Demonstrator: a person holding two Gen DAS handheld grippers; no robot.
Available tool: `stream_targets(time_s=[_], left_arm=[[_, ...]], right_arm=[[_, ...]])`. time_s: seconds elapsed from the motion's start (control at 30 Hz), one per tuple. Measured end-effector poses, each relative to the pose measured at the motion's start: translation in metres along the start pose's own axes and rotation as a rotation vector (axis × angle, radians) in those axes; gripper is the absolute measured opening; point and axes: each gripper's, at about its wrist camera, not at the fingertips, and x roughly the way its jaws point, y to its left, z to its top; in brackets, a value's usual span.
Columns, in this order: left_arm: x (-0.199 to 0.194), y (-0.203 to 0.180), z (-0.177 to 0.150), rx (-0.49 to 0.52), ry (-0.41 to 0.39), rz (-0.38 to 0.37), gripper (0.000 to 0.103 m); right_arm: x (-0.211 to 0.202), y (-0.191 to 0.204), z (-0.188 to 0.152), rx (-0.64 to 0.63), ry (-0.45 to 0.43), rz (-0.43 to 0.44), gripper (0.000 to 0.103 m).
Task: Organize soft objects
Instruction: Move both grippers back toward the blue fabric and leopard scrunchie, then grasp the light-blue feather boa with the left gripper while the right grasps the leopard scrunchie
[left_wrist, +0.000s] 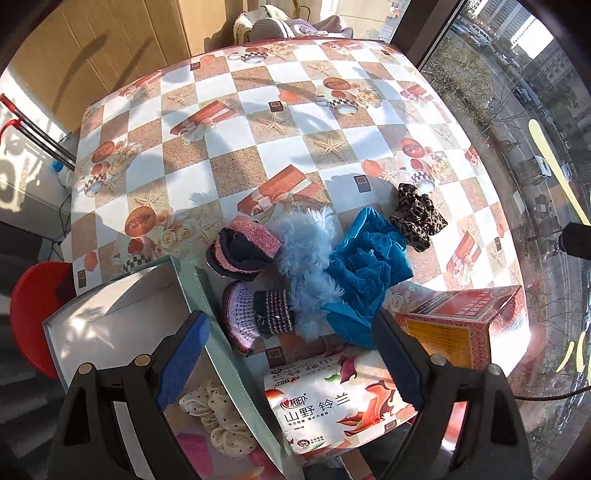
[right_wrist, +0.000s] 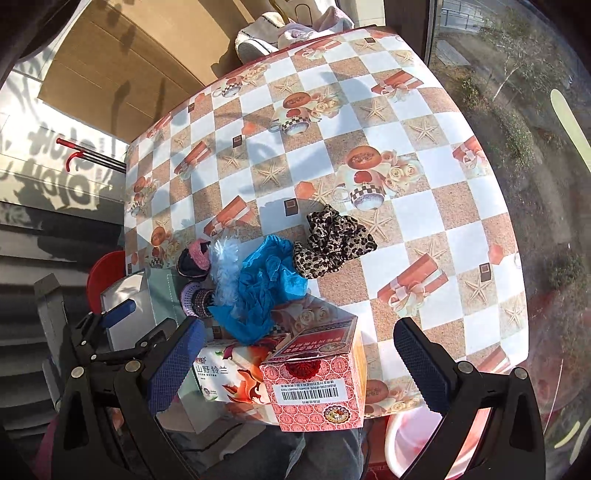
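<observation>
Evidently between picks, the left gripper (left_wrist: 291, 354) and right gripper (right_wrist: 299, 365) both hung with fingers wide and empty over the counter (left_wrist: 229, 155), where the blue fluffy scrunchie (left_wrist: 310, 258) lay beside the white box (left_wrist: 110, 314), awaiting a downward reach.

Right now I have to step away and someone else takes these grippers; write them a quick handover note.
Left gripper: open, empty, over the box edge.
Right gripper: open, empty, above the red carton.
Done: cream dotted scrunchie lies in the white box.
Left on the table: leopard scrunchie, blue cloth, fluffy light-blue piece, two knitted pieces beside the box.
The tissue pack sits at the near edge.
</observation>
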Motion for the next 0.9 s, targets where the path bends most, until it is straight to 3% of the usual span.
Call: stream_targets(time_s=[0.2,0.37,0.73,0.87,0.9], left_arm=[[0.061,-0.014,0.032,-0.021,0.157,0.008,0.092],[0.093,-0.015,0.043,-0.062,0.240,0.017,0.092],[0.139,-0.018,0.050,-0.119,0.374,0.019,0.090],[0.148,-0.021,0.047,-0.125,0.398,0.013,0.062],[0.148,-0.021,0.046,-0.129,0.393,0.020,0.061]], right_arm=[[0.031,-0.038,0.013,0.001,0.076,-0.027,0.103],[0.075,-0.052,0.037,-0.034,0.162,-0.043,0.103],[0.179,-0.031,0.084,-0.193,0.286,-0.106,0.103],[0.202,-0.027,0.079,-0.267,0.294,-0.186,0.103],[0.203,-0.030,0.077,-0.274,0.289,-0.203,0.103]])
